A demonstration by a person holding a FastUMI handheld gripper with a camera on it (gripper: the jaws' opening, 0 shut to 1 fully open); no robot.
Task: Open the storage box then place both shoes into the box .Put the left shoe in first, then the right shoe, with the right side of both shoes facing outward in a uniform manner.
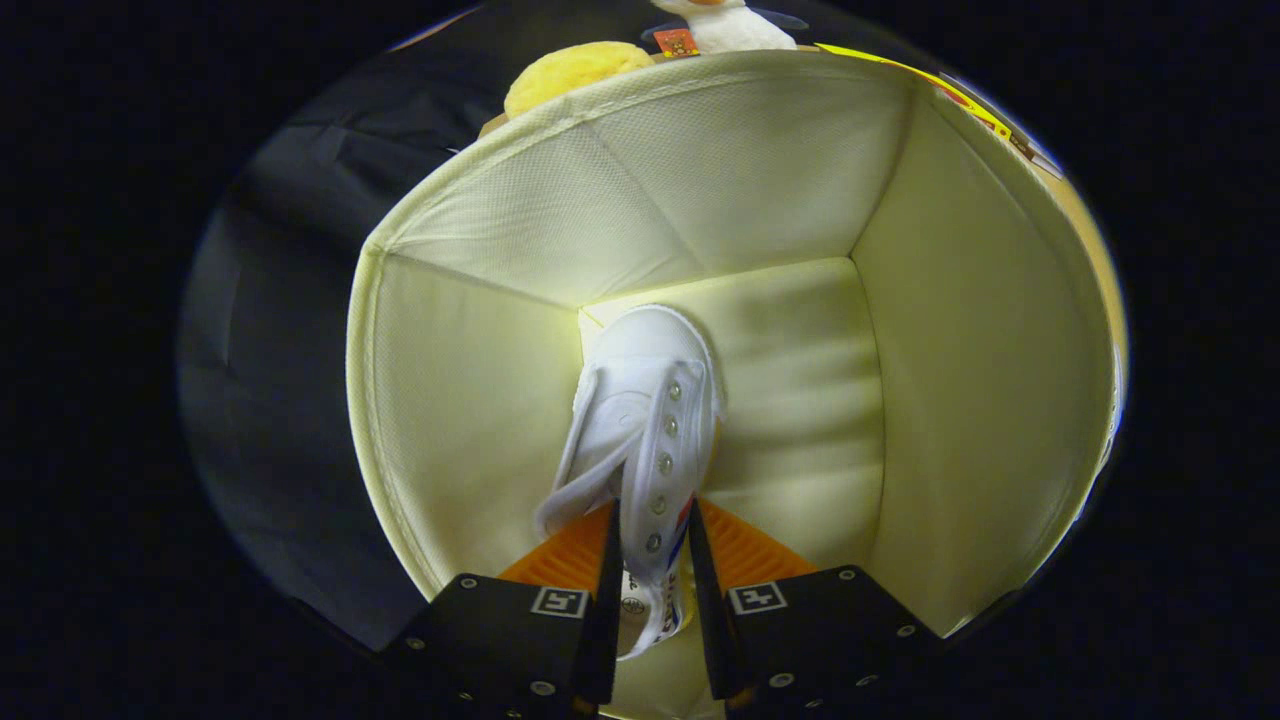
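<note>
Inside storage box (960, 380), fingers (652, 560) clamping white shoe (650, 400), heel hidden

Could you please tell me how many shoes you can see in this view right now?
1. A white shoe hangs inside the open storage box, clamped between the gripper fingers, its toe near the box floor. No other shoe lies on the visible floor.

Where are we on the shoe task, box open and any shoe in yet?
Done: the storage box is open. In hand: the gripper is shut on a white shoe, held down inside the box near its bottom, toe ahead of the fingers. Left: releasing it and placing the other shoe; no other shoe lies on the visible box bottom.
</note>
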